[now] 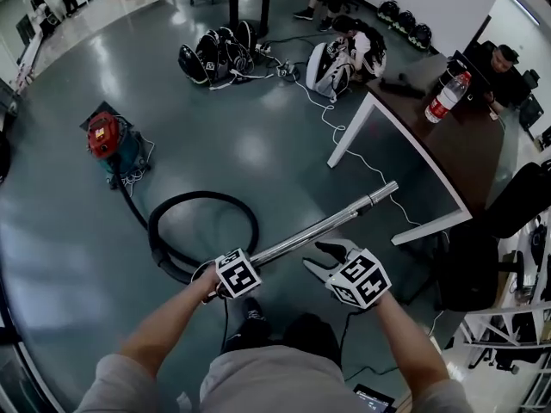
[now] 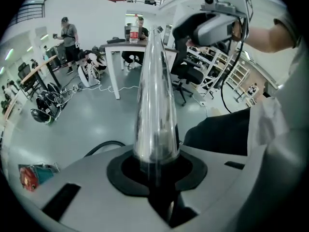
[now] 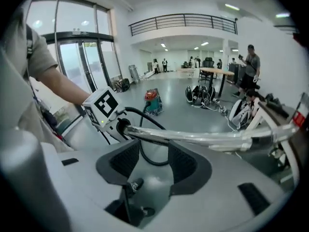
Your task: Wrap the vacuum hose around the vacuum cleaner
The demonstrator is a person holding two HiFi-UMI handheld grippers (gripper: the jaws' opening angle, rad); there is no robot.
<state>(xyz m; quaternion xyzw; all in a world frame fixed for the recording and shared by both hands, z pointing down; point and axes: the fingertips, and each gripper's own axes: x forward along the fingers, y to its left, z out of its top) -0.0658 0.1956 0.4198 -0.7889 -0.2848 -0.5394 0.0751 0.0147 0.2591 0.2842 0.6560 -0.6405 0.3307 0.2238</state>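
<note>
The red and teal vacuum cleaner (image 1: 112,140) stands on the grey floor at the left. Its black hose (image 1: 202,231) runs from it into a loop on the floor in front of me. A chrome wand (image 1: 327,224) slants up to the right from that loop. My left gripper (image 1: 225,284) is shut on the wand's near end; in its own view the wand (image 2: 155,95) runs straight out between the jaws (image 2: 157,163). My right gripper (image 1: 331,255) is open just below the wand. In the right gripper view the wand (image 3: 193,138) crosses beyond the open jaws (image 3: 148,158), untouched.
A dark-topped table with white legs (image 1: 448,136) stands at the right with a bottle (image 1: 448,97) on it. A black chair (image 1: 508,213) is beside it. Bags (image 1: 215,54) and a white cable (image 1: 344,144) lie on the floor beyond. People stand far off.
</note>
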